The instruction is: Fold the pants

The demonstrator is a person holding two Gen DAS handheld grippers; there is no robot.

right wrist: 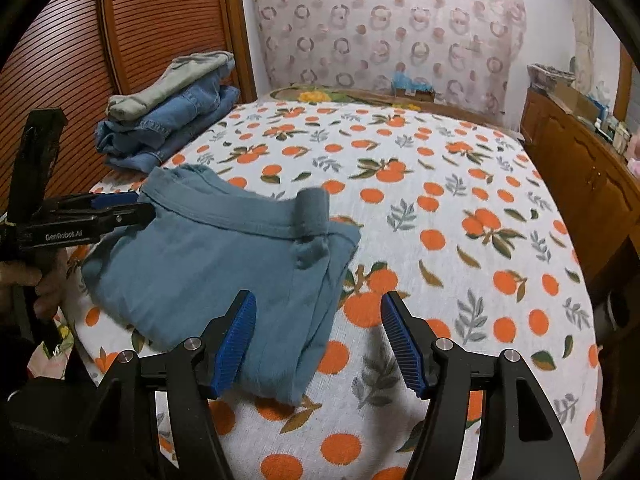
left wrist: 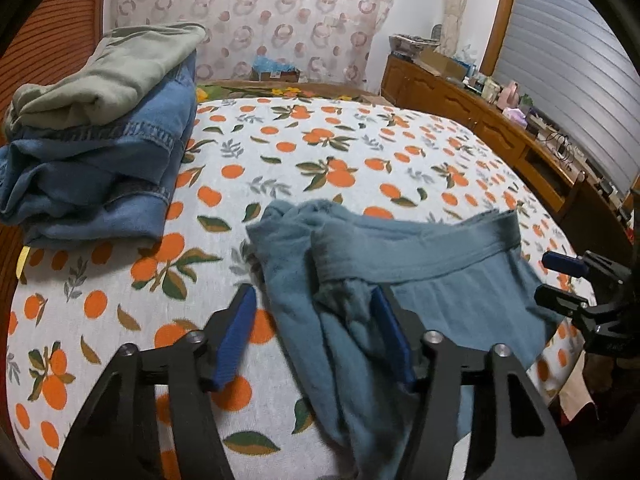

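Note:
The grey-blue pants lie folded on the orange-print bed sheet, waistband toward the far side; they also show in the left wrist view. My left gripper is open, its jaws astride a bunched edge of the pants without pinching it. It shows from the side in the right wrist view. My right gripper is open and empty, hovering over the near right corner of the pants. It also shows at the pants' right edge in the left wrist view.
A stack of folded clothes, grey-green on blue denim, sits at the far left of the bed by a ribbed wooden panel. A wooden cabinet with clutter runs along the right. A patterned curtain hangs behind.

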